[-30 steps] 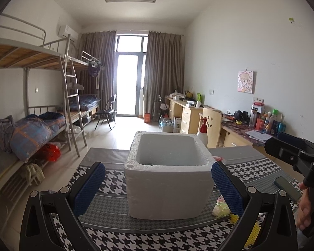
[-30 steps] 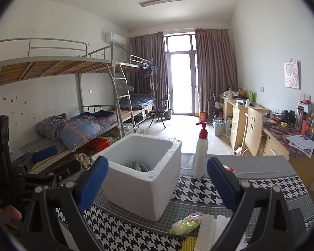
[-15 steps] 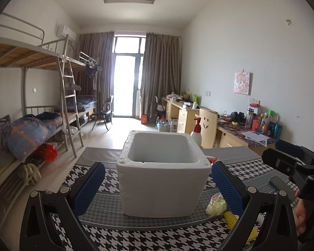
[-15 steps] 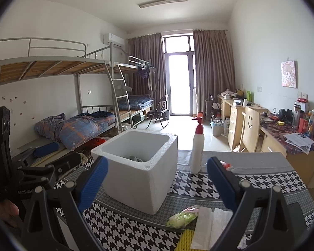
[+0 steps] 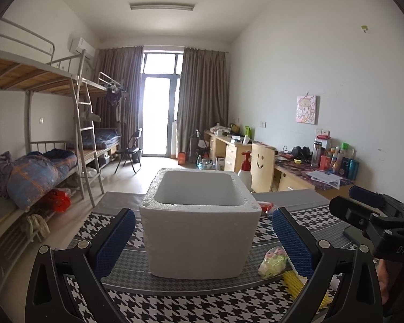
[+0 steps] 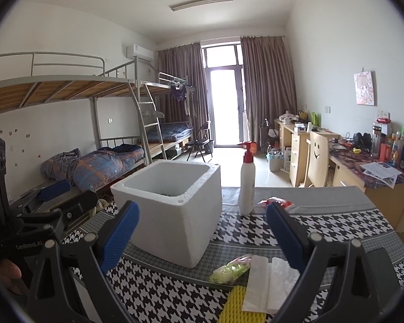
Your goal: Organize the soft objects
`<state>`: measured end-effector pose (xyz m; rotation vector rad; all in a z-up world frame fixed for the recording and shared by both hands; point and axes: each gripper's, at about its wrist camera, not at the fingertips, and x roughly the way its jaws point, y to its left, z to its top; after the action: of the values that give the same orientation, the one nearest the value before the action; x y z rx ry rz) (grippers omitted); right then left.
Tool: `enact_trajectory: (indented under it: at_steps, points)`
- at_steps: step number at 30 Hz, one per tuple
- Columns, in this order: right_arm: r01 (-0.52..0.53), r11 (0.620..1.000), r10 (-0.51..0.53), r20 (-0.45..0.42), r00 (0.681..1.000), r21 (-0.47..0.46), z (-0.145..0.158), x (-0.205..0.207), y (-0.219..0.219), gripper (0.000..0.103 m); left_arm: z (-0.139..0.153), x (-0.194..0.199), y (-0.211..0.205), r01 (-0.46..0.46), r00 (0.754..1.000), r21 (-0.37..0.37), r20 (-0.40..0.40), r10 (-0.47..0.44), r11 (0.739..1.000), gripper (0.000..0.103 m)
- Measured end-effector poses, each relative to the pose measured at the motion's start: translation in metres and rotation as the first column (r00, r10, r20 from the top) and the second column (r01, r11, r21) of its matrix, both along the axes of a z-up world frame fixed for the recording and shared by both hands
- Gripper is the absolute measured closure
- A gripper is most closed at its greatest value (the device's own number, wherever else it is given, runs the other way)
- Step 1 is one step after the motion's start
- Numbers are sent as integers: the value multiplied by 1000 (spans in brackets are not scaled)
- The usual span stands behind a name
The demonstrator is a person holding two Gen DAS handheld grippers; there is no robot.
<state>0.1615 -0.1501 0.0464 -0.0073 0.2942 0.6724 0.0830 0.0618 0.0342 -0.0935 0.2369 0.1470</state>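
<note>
Both grippers spread wide, nothing between the pads. Left gripper (image 5: 202, 245) faces the foam box (image 5: 200, 228) head-on; right gripper (image 6: 202, 231) sits off to its right side. Box stands upright on the houndstooth cloth (image 6: 256, 231), contents not visible from either view. Soft items lie on the cloth just right of the box base: green bag (image 6: 230, 269), white foam sheets (image 6: 266, 282), yellow sponge (image 6: 237, 305) nearest the camera. Spray bottle (image 6: 247, 183) stands upright behind, beside the box's far right corner.
</note>
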Motion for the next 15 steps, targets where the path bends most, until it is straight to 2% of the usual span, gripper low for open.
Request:
enact_trajectory:
  at_steps: [4,15]
  points:
    - [21,1000,-21,23,1000,9,-1,-4,-3,6,-4,1,-4,20,1000,-9,-4,-20,1000,1]
    - [32,999,-32,11,999,6,-10,-8,-10,6,-15,4,-9,66,998,-17,-13,-67,998,1]
